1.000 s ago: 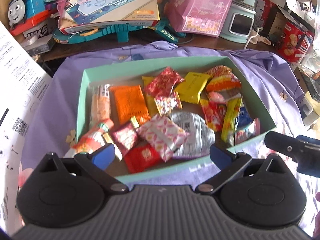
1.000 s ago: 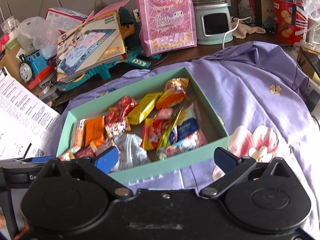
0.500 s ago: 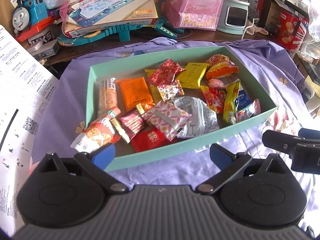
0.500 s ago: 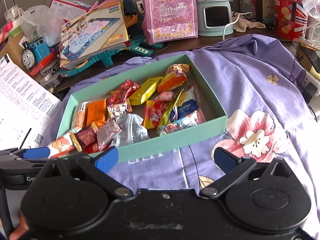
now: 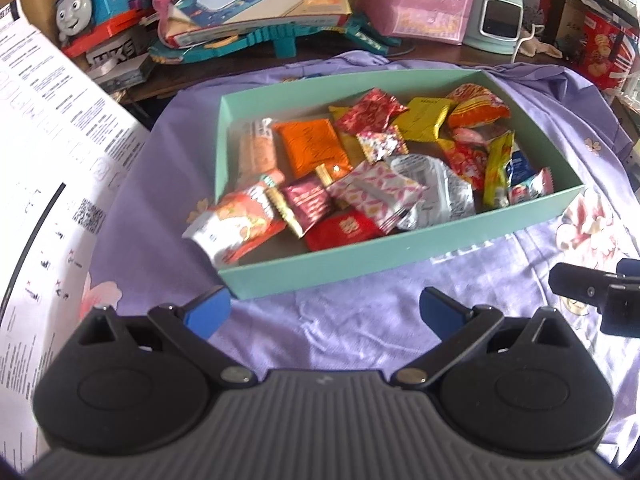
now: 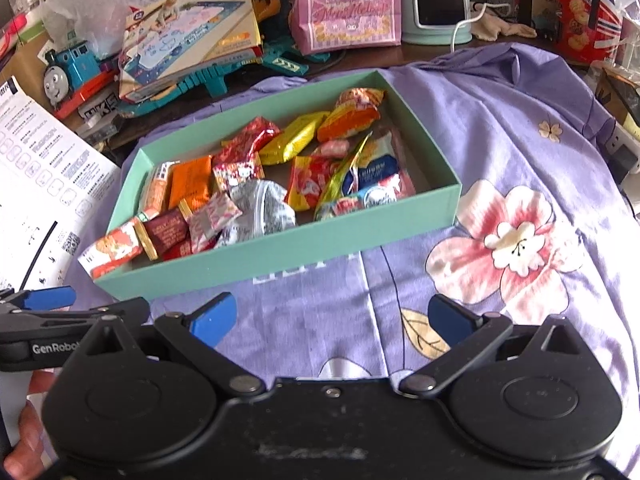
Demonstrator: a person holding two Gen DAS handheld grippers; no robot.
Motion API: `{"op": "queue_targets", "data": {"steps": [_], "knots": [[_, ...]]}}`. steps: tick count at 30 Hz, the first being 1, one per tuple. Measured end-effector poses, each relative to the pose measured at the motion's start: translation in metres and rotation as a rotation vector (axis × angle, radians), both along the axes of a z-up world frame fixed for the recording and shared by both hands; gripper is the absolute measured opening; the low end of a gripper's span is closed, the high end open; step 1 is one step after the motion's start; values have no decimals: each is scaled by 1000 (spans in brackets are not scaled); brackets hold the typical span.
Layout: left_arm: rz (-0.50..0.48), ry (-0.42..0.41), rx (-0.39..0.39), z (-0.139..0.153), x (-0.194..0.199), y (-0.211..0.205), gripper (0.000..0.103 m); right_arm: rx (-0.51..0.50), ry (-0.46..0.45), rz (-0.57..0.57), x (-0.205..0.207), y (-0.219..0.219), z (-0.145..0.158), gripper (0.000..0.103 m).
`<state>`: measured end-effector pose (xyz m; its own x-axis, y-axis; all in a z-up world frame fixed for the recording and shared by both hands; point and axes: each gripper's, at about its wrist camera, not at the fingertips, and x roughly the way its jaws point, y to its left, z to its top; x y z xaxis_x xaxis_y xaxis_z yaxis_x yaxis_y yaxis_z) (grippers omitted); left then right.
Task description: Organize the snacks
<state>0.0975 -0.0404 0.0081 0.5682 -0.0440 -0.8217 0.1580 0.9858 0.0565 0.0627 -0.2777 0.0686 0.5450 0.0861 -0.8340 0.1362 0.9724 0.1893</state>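
On the purple floral cloth sits the teal box, filled with mixed snack packets; an orange-and-white packet overhangs its near-left corner. Left gripper and right gripper both hover short of the box, jaws spread apart, holding nothing. Only the right wrist view shows a hand behind the left gripper and the large pink flower print; the left view shows the right gripper's tip at its right edge.

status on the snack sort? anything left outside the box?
Done: the snacks sit inside the teal box, and none show loose on the purple cloth.
In hand: nothing. The left claw and right claw are both open and empty, short of the box's near wall.
Left: an orange-and-white packet overhangs the near-left corner and probably needs tucking in. The pile is unsorted.
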Motion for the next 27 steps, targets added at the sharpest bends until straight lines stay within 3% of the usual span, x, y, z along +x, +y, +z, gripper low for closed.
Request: {"op": "queue_targets", "data": {"steps": [27], "knots": [[80,41,29,-11,4,20,103,-41,47,23,13,2,-9,103]]}}
